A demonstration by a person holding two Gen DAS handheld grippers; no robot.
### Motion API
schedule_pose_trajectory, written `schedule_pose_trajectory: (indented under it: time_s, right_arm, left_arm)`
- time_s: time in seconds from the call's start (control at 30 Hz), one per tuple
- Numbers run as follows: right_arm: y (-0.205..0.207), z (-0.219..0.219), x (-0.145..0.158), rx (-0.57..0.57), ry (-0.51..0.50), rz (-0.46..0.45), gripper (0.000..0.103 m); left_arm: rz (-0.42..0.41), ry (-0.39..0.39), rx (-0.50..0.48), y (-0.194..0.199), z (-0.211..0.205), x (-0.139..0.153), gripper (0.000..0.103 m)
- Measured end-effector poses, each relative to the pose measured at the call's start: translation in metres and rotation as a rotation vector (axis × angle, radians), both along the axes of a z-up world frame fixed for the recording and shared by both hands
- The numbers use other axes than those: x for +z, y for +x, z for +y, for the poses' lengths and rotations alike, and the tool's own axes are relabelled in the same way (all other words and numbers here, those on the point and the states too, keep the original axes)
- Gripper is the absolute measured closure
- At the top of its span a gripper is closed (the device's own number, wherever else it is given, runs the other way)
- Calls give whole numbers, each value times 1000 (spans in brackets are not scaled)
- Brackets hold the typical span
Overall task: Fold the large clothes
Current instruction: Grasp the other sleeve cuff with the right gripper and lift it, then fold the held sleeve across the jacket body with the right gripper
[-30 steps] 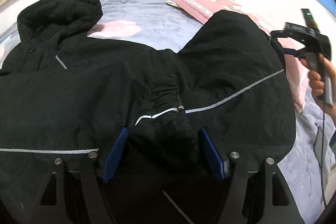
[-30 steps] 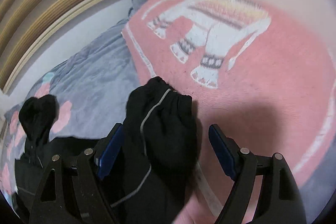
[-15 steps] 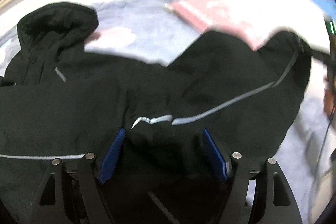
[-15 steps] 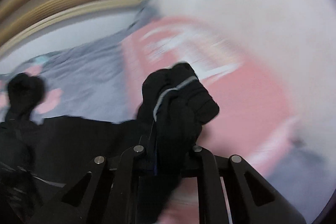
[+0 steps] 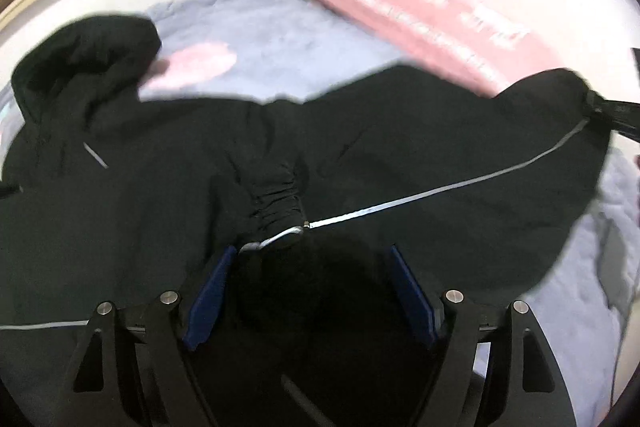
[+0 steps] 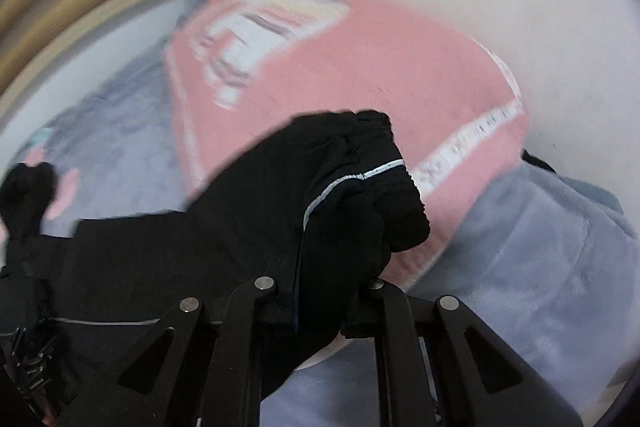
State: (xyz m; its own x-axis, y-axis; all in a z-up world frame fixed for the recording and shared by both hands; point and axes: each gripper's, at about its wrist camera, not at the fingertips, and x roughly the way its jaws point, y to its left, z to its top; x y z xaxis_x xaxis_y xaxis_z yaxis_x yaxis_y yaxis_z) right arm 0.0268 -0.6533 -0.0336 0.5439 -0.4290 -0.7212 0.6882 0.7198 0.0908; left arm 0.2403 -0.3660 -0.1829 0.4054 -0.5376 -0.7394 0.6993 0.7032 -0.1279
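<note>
While right fingers [image 6: 316, 291] pinch the jacket [image 5: 400, 147] sleeve cuff [image 6: 360, 187], left fingers [image 5: 208, 291] straddle another cuff, spread.

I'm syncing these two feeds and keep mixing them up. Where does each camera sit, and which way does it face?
Left wrist: sits on the left gripper, looking forward and down over the spread black jacket toward the hood; its open blue-padded fingers show.
Right wrist: sits on the right gripper, facing the pink blanket; its fingers are clamped on a jacket cuff.
Shared: jacket, pink blanket, grey-blue bedcover; the left view also catches the right gripper at the right sleeve end.
</note>
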Motion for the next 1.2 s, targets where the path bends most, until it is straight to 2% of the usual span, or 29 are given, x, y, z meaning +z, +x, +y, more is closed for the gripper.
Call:
schedule_pose_trajectory:
  time_s: [0.1, 0.23, 0.37, 0.47, 0.53, 0.67, 0.73, 0.83, 0.97, 1.0, 1.03, 1.07, 1.2]
  right_arm:
    - [13, 36, 33, 81, -47, -25, 89]
    - [39, 97, 75, 203, -86, -60, 89]
    - [86, 179, 113, 336, -129, -86, 89]
    - [119, 235, 127, 411, -139, -101, 89]
    - [151, 279, 131, 472, -110, -108, 89]
    - [200, 360, 122, 554, -105, -97, 86]
    - [227, 408, 109, 612, -79, -89, 82]
    - [255, 467, 86, 695, -47, -70, 82]
    - [285, 539, 50, 822, 6, -36, 81]
    - [292, 556, 39, 870, 57, -20, 75]
    - [296, 568, 32, 898, 93, -6, 68]
    - [299, 578, 23, 928, 133, 13, 66]
    - [286, 573, 12, 952, 104, 20, 58]
  left_arm:
    - [-9, -86, -38, -8, 30, 30, 25]
    - [-28, -167, -11, -9, 90, 72, 25]
    - [-67, -178, 85, 2, 153, 98, 25]
    - [-82, -161, 155, 9, 204, 108, 25]
    - [-91, -164, 192, 12, 235, 111, 25]
    - [-101, -168, 266, 11, 301, 112, 25]
    - [-106, -159, 297, 8, 327, 111, 25]
    - [-143, -147, 395, 3, 370, 107, 25]
    - [-96, -194, 454, 7, 410, 98, 25]
    - [-89, -196, 467, 8, 419, 95, 25]
    - [-83, -192, 479, 10, 425, 92, 25]
    - [-76, -190, 484, 10, 430, 89, 25]
    - [-45, -175, 479, 14, 442, 78, 25]
